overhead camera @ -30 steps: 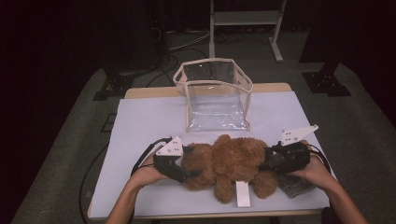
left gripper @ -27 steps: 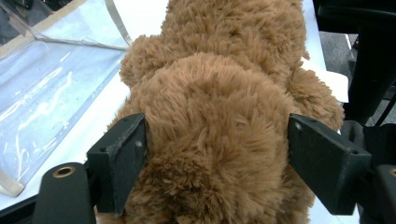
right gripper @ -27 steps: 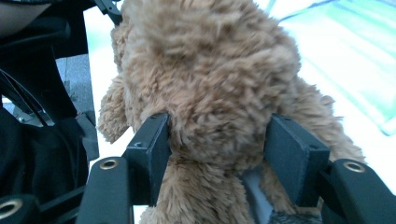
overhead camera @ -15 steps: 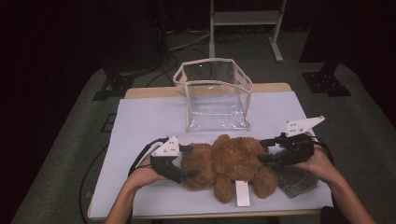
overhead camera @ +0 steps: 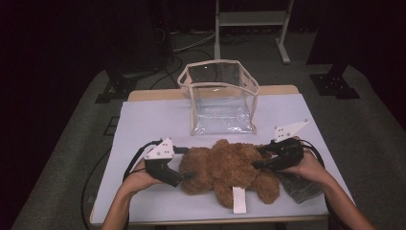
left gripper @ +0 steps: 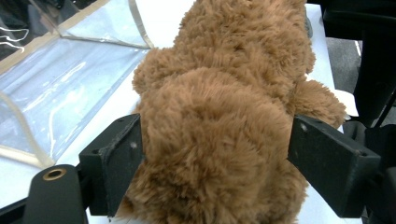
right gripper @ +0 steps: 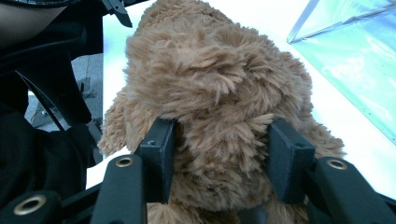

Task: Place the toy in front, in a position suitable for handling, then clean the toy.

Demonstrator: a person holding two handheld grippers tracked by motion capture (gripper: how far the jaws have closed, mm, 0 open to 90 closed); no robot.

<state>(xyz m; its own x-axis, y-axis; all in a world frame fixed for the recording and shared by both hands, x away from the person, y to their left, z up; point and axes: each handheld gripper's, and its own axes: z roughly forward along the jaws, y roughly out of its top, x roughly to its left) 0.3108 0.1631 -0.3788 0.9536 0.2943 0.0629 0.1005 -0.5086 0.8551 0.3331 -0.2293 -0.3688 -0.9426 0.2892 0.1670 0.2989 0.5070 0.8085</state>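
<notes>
A: Where is the teddy bear (overhead camera: 225, 167) found?

B: It is laid on the white bench (overhead camera: 153, 120), near the front edge, with its length running across from side to side. A white tag (overhead camera: 238, 200) is seen hanging from its underside toward the front edge.

A: How is the left tool (overhead camera: 184, 164) placed?

B: One end of the bear is taken between its jaws. In the left gripper view (left gripper: 215, 154) the brown fur is pressed in by both black pads, so the bear is gripped there. These jaws have just been opening a little, with the plush between them.

A: And the right tool (overhead camera: 261, 157)?

B: The other end of the bear is clamped by it. In the right gripper view (right gripper: 217, 154) the fur is squeezed between the two pads and bulges over them. These jaws have just been closing on the plush.

A: What else is set on the bench?

B: A clear plastic bag (overhead camera: 219, 96) with a cream trim is stood upright behind the bear, apart from it, its mouth opened upward. A grey cloth (overhead camera: 301, 187) is seen under the right hand, beside the bear.
</notes>
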